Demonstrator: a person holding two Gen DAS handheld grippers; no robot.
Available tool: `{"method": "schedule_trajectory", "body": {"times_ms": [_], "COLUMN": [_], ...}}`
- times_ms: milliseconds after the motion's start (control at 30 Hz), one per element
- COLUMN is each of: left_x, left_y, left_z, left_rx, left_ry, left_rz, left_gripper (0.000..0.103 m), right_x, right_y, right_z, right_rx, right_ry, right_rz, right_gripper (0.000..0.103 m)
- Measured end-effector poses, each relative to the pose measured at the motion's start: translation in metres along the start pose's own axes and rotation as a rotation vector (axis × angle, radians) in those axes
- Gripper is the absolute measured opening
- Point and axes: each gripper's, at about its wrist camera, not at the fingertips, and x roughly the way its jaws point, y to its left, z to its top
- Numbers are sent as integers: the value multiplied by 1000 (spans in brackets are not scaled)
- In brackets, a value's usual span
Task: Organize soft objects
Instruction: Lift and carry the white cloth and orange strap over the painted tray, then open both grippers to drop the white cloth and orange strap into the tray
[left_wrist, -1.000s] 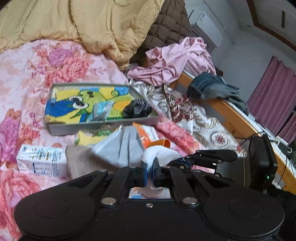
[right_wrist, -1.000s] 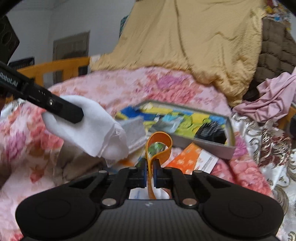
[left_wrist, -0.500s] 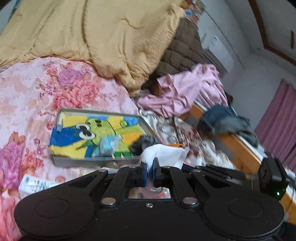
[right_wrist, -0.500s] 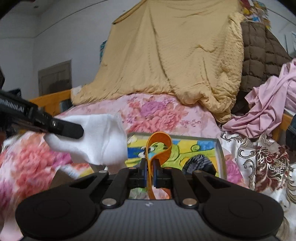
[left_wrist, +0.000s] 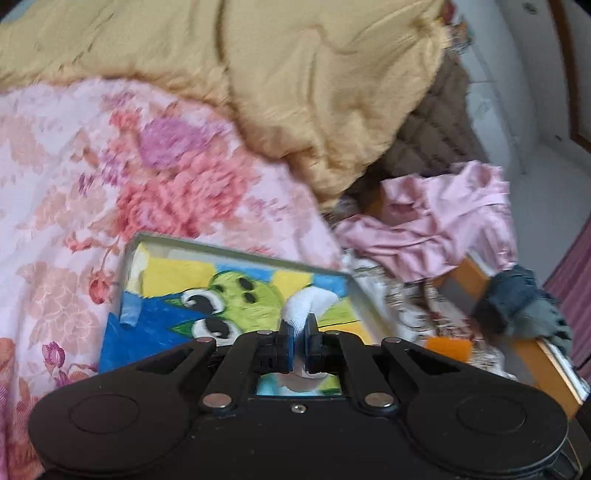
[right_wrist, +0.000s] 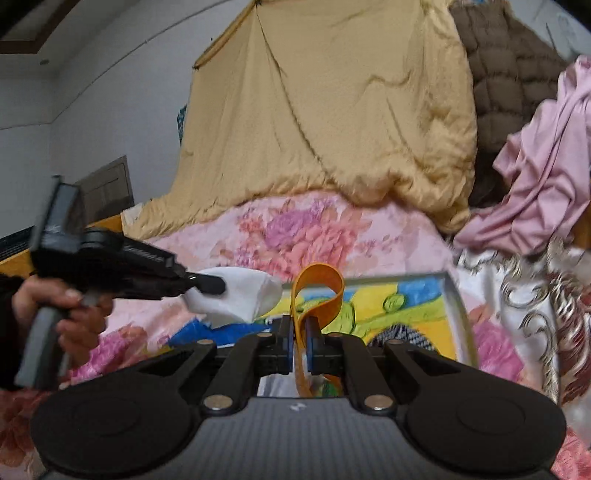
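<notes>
You're partway through, by the look of it: both grippers are loaded and over the tray (left_wrist: 354, 291), so two items are about to go in and neither is down yet. Your left gripper (left_wrist: 298, 341) has its jaws clamped on a white sock (left_wrist: 301, 308), which hangs in the air above the tray's near half; the right wrist view shows the same sock (right_wrist: 240, 295) sticking out past the fingertips, clear of the tray floor. Your right gripper (right_wrist: 299, 345) has its jaws pinched together on an orange strap (right_wrist: 317, 291), whose loop stands up above them, also over the tray.

The tray is a shallow grey box lying on the floral bed cover (left_wrist: 110, 166). Its floor is covered by a bright cartoon cloth (left_wrist: 229, 295) in yellow, blue and green. In the right wrist view a dark striped item (right_wrist: 402, 338), probably another sock, already lies in the tray's right part near the wall. Nothing else in it can be made out; the gripper bodies hide the near edge.

What's left, I'd judge: lower and release both items into the tray. Off to the right, pink clothing (left_wrist: 443, 221) and a dark blue garment (left_wrist: 524, 306) lie loose, though whether they belong to this job I can't tell
</notes>
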Motion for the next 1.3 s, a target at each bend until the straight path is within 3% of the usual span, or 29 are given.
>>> {"method": "schedule_trajectory", "body": {"times_ms": [167, 467, 667, 800, 1133, 1300], "left_x": [37, 85, 100, 103, 90, 78], "left_y": [13, 19, 30, 37, 27, 12], "left_z": [13, 24, 23, 25, 16, 8], "left_rx": [2, 64, 82, 69, -36, -96], "left_ry": [79, 165, 220, 263, 296, 268], "left_rz": [41, 2, -11, 6, 189, 318], "left_gripper": [5, 5, 5, 5, 8, 17], "right_x": [6, 26, 54, 82, 129, 149], "right_y": [-23, -26, -4, -2, -26, -37], "right_z": [4, 15, 27, 41, 58, 55], "right_rx": [64, 80, 46, 87, 50, 37], "right_ry": [-6, 2, 60, 135, 381, 456], "right_rz": [-16, -68, -89, -87, -54, 5], "right_gripper": [7, 7, 7, 7, 8, 11]}}
